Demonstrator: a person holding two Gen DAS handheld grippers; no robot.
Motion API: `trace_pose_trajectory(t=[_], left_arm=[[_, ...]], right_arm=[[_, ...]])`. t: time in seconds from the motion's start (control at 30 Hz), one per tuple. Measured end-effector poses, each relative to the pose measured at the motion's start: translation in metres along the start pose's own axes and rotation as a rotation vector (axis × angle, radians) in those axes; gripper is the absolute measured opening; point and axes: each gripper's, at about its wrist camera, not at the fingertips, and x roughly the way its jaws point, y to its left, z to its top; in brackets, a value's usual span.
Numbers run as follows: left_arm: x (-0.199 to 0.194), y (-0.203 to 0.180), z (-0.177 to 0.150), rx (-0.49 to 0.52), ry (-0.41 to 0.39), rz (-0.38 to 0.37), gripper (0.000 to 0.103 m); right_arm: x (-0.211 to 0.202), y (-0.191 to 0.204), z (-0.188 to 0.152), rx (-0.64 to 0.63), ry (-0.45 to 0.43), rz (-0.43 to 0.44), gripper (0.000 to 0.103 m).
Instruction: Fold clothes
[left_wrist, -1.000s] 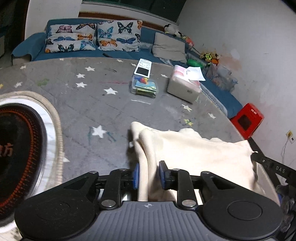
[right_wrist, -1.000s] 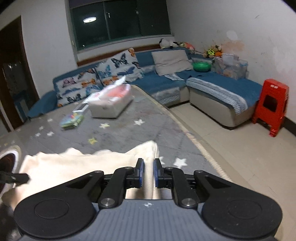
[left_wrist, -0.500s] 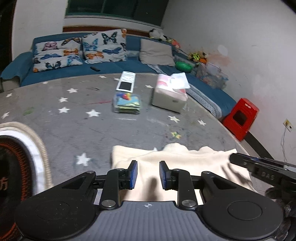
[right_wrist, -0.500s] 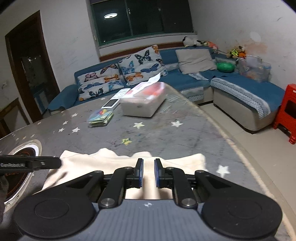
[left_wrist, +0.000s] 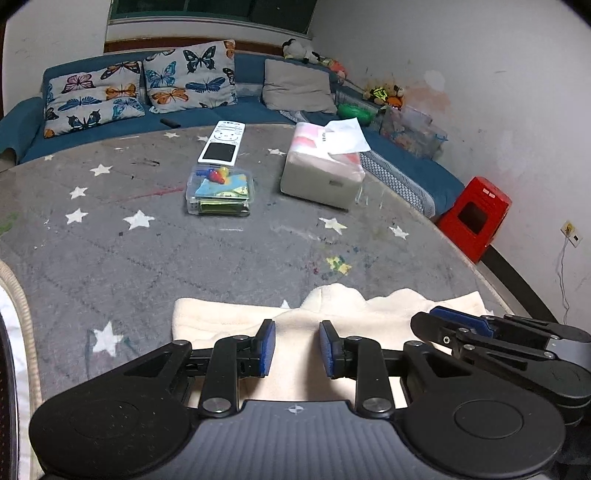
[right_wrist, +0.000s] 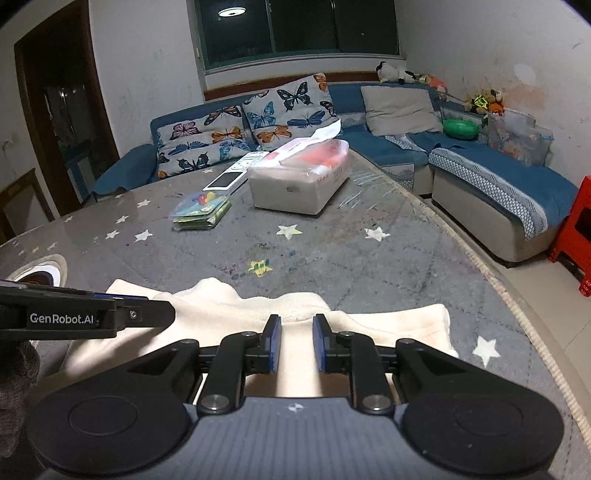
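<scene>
Left wrist view: cream garment (left_wrist: 303, 325) flat on grey star-print worktop (left_wrist: 184, 243), near edge, well short of tissue box (left_wrist: 325, 173). Left gripper (left_wrist: 297, 349) fingers released, gapped above cloth, nothing held. Right wrist view: right gripper (right_wrist: 296, 341) likewise parted, empty. Judged between folds. Next: lower, pinch one edge each, lift together, carry across.
</scene>
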Motion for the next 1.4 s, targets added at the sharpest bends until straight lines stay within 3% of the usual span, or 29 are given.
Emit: trace_pose_trajectory(t=[0.13,0.3,0.57,0.67,0.83,1.4], left_arm=[[-0.002,0.002,0.000,-0.008,0.001,-0.006,0.029],[-0.006,0.000,-0.001,-0.010,-0.002,-0.001,0.030],[-0.024,-0.003,-0.010,0.018,-0.025,0.015,0.041],[-0.032,-0.004,-0.015,0.025,-0.029,0.018,0.044],[-0.043,-0.006,-0.027,0.034,-0.032,0.023,0.050],[-0.078,-0.005,-0.072,0.076,-0.079,0.049,0.055]], right_arm=[[-0.008,0.004,0.002,-0.014,-0.011,0.005,0.025],[-0.018,0.015,-0.003,-0.043,-0.014,0.036,0.026],[-0.031,0.021,-0.016,-0.059,0.006,0.046,0.029],[-0.040,0.021,-0.022,-0.060,0.005,0.042,0.038],[-0.055,0.017,-0.033,-0.049,0.004,0.037,0.040],[-0.106,-0.003,-0.069,0.020,-0.038,-0.010,0.045]])
